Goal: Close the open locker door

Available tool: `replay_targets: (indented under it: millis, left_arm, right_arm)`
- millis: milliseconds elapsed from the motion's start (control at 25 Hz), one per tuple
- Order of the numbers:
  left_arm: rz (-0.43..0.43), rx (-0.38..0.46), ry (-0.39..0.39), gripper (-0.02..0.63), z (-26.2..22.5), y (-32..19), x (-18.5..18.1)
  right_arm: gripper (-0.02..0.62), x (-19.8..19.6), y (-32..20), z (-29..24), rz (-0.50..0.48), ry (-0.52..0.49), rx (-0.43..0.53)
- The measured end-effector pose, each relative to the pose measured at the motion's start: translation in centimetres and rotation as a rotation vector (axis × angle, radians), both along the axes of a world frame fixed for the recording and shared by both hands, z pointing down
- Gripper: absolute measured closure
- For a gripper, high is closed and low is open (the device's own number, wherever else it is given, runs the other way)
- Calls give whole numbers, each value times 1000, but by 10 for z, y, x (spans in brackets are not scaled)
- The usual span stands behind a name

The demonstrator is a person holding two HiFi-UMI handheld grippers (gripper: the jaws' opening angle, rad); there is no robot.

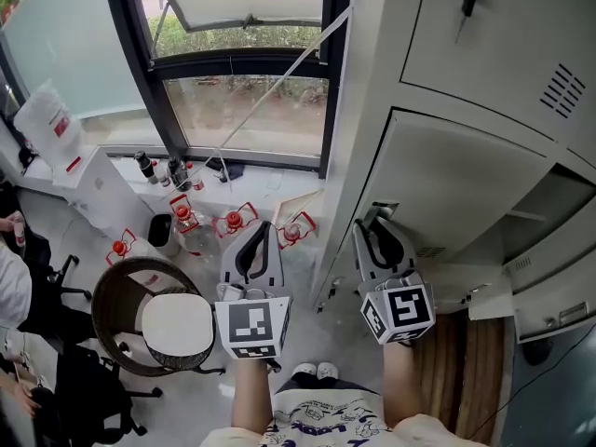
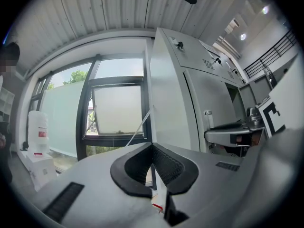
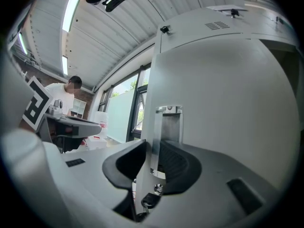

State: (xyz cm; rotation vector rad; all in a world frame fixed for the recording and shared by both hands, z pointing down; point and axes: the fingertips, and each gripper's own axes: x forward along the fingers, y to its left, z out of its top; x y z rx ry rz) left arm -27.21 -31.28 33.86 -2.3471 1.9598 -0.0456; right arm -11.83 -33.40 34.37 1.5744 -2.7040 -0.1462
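- The room has a pale floor [image 1: 321, 329] and a black-framed window [image 1: 251, 110] along the far wall. A bank of grey lockers [image 1: 521, 54] fills the right side.
- At the far left, a water jug [image 1: 42, 119] stands on a white dispenser. A seated person [image 1: 11, 291] shows only at the picture's edge.
- Nearer the middle is a round wicker chair [image 1: 116, 305] with a white cushion [image 1: 177, 324]. Red-capped bottles [image 1: 233, 220] are scattered on the floor under the window.
- The left gripper [image 1: 264, 227] is held level over the floor, well apart from the lockers. In the left gripper view its jaws are clenched, the black pads [image 2: 168, 165] meeting at their tips with nothing between them.
- The right gripper [image 1: 372, 223] is at the free edge of the locker door [image 1: 456, 184].
- In the right gripper view its jaws are closed around the metal handle [image 3: 164, 122]. One pad is at the door's outer edge and the other lies in the handle's recess, so the gripper is grasping the handle.
- That door stands swung out from the bank, with its handle edge toward the window. The locker's dark inside is open to view at the door's right.
- Above it, a shut locker has a key [image 1: 468, 3] hanging in its lock.
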Motion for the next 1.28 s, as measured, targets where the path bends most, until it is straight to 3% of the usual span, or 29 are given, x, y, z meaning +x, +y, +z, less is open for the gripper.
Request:
replay_targets:
  millis: [1280]
  left_arm:
    - [-51,-2,-4,603,0,-3,-2]
  right_arm:
    - [538,3,-16,0,-10,-44,-7]
